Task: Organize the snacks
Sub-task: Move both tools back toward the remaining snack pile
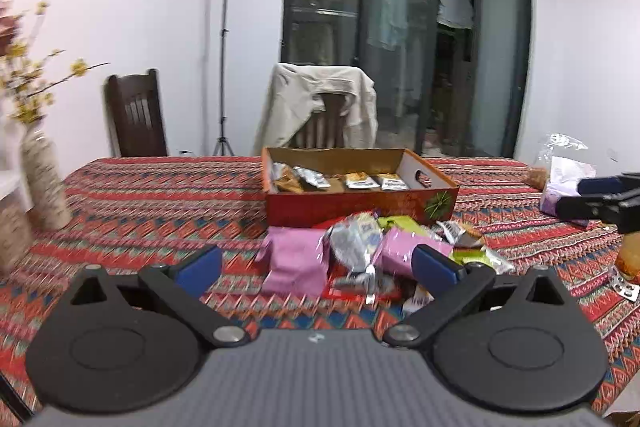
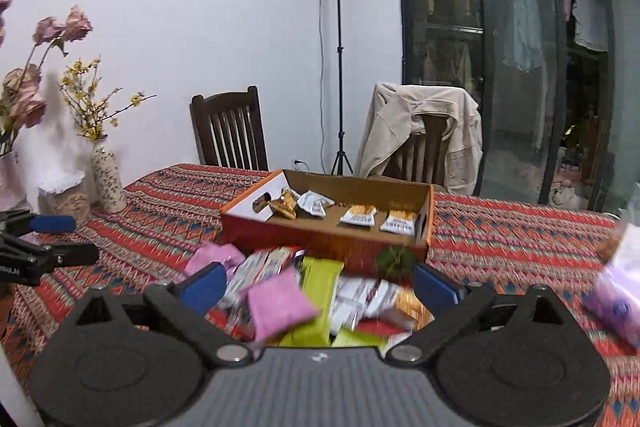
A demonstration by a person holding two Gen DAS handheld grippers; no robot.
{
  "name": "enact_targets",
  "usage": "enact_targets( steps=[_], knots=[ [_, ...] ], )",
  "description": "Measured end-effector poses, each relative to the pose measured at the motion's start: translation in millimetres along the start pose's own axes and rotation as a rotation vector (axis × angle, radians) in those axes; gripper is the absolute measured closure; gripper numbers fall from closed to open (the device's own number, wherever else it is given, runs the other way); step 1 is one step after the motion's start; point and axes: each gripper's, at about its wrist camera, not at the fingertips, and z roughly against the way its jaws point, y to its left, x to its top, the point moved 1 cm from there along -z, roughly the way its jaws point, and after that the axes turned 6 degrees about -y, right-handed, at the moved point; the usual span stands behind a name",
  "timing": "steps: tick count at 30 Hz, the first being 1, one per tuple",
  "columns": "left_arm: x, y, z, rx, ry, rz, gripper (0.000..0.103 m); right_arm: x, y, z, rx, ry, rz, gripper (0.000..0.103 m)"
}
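Note:
A red-orange cardboard box (image 1: 360,205) stands mid-table with several snack packets (image 1: 362,181) inside; it also shows in the right wrist view (image 2: 320,239). A pile of loose snacks (image 1: 360,251) lies in front of it, with pink packets (image 1: 294,261), green ones and a silver one. My left gripper (image 1: 318,265) is open and empty just before the pile. My right gripper (image 2: 318,285) is open and empty above the pile (image 2: 316,303), with a pink packet (image 2: 280,303) between its fingers' span. Each gripper shows at the other view's edge.
The table has a red patterned cloth (image 1: 160,195). Vases with flowers (image 2: 106,179) stand at the left. A purple tissue pack (image 1: 564,183) and a glass (image 1: 628,255) sit at the right. Two chairs (image 2: 232,131) stand behind the table, one draped with a jacket.

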Motion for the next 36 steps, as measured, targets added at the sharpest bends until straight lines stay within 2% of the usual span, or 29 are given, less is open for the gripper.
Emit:
enact_targets(
  steps=[5, 8, 11, 16, 27, 36],
  knots=[
    [-26, -3, 38, 0.049, -0.009, 0.042, 0.0, -37, 20, 38, -0.061, -0.016, 0.02, 0.001],
    [-49, -6, 43, 0.041, 0.057, 0.059, 0.0, -63, 31, 57, -0.106, -0.017, 0.026, 0.001],
    [-70, -7, 42, 0.068, 0.119, 0.058, 0.0, -88, 37, 68, -0.131, 0.004, -0.001, 0.001],
    [-84, -5, 45, 0.085, 0.147, 0.062, 0.0, -116, 40, 77, -0.14, 0.047, -0.034, 0.001],
    [-80, -14, 36, 0.071, 0.146, 0.038, 0.0, -123, 37, 80, -0.163, 0.034, -0.048, 0.001],
    [-79, -11, 15, 0.063, 0.165, 0.054, 0.0, -121, 31, 63, -0.158, 0.047, -0.065, 0.001]
  ],
)
